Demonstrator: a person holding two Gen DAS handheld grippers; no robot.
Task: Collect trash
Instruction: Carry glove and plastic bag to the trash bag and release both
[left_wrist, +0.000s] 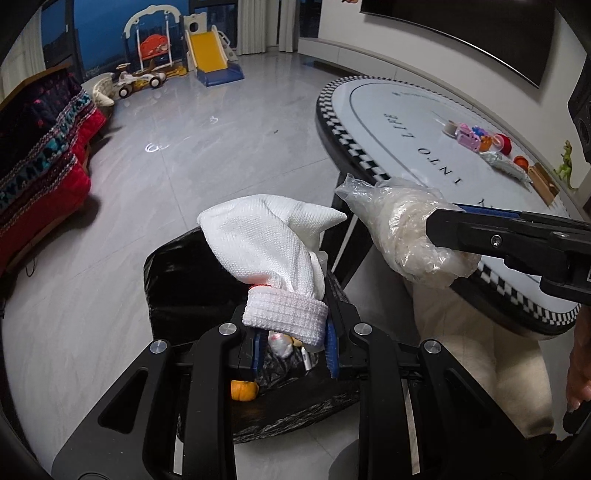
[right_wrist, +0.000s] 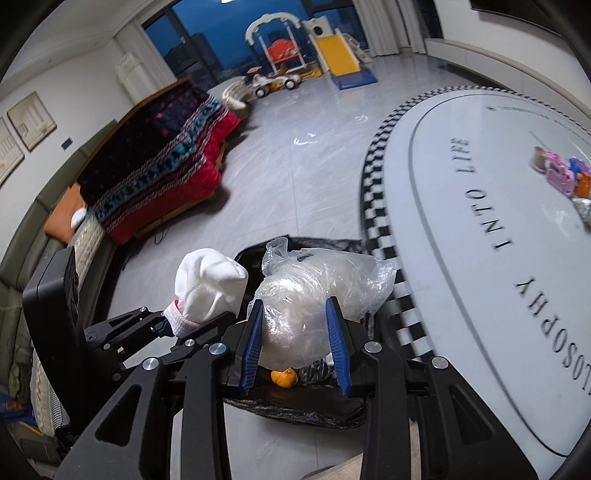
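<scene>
I see a crumpled clear plastic bag (right_wrist: 306, 295), cloudy and wadded into a lump, clamped between my right gripper (right_wrist: 297, 345)'s blue pads. My left gripper (left_wrist: 293, 338) pinches a white knitted sock (left_wrist: 269, 251) by its ribbed cuff, toe pointing up. Both hang over the open black bin bag (left_wrist: 177, 291) on the grey floor, where an orange fruit (right_wrist: 283, 377) lies inside. Beside it stands the oval table (right_wrist: 480, 258) with its checkered rim and some small toys (left_wrist: 476, 136).
</scene>
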